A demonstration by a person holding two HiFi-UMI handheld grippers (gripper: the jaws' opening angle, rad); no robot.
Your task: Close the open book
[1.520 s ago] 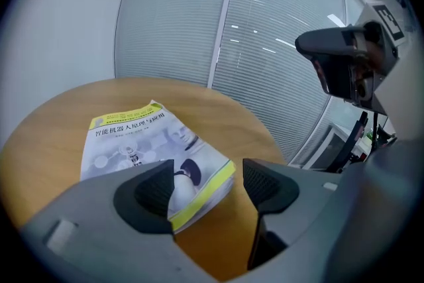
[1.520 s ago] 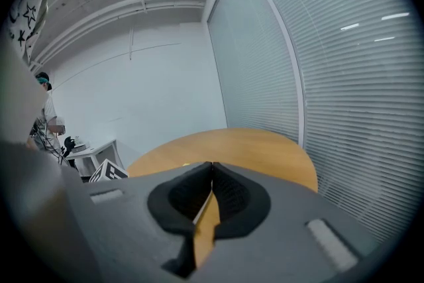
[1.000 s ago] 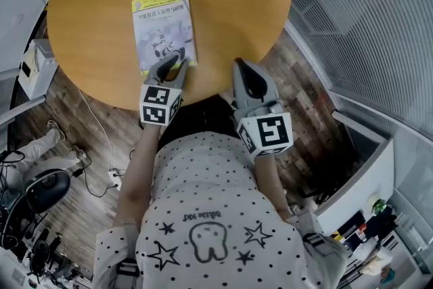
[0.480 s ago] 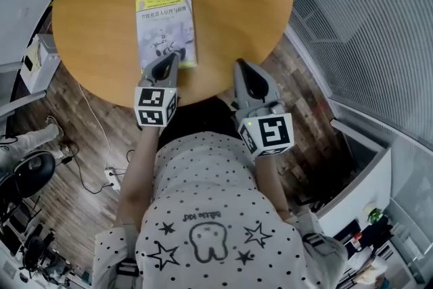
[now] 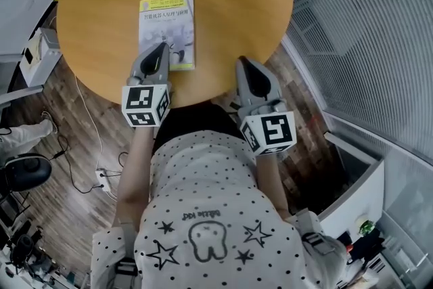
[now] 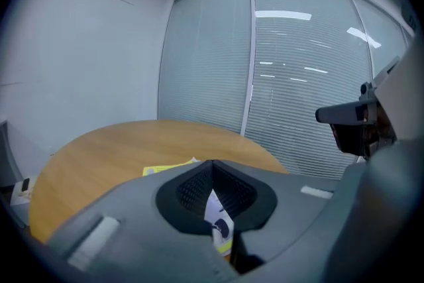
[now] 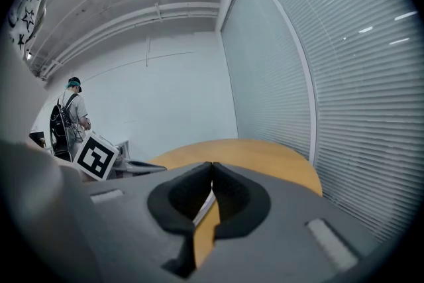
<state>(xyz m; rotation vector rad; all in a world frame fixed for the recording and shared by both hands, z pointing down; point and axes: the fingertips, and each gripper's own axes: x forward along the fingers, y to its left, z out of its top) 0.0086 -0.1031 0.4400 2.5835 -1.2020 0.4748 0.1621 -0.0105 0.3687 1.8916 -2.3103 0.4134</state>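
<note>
a round wooden counter (image 5: pixel 230 3) stands on a dark plank floor (image 5: pixel 74 139). along its right side runs a glass wall with slatted blinds (image 5: pixel 365 30). a white box (image 5: pixel 35 51) sits beside the counter's left edge. a black office chair (image 5: pixel 24 172) stands on the floor at the left, and a white cabinet (image 5: pixel 362 189) at lower right. in the right gripper view, a person with a backpack (image 7: pixel 68 119) stands by the far wall.
</note>
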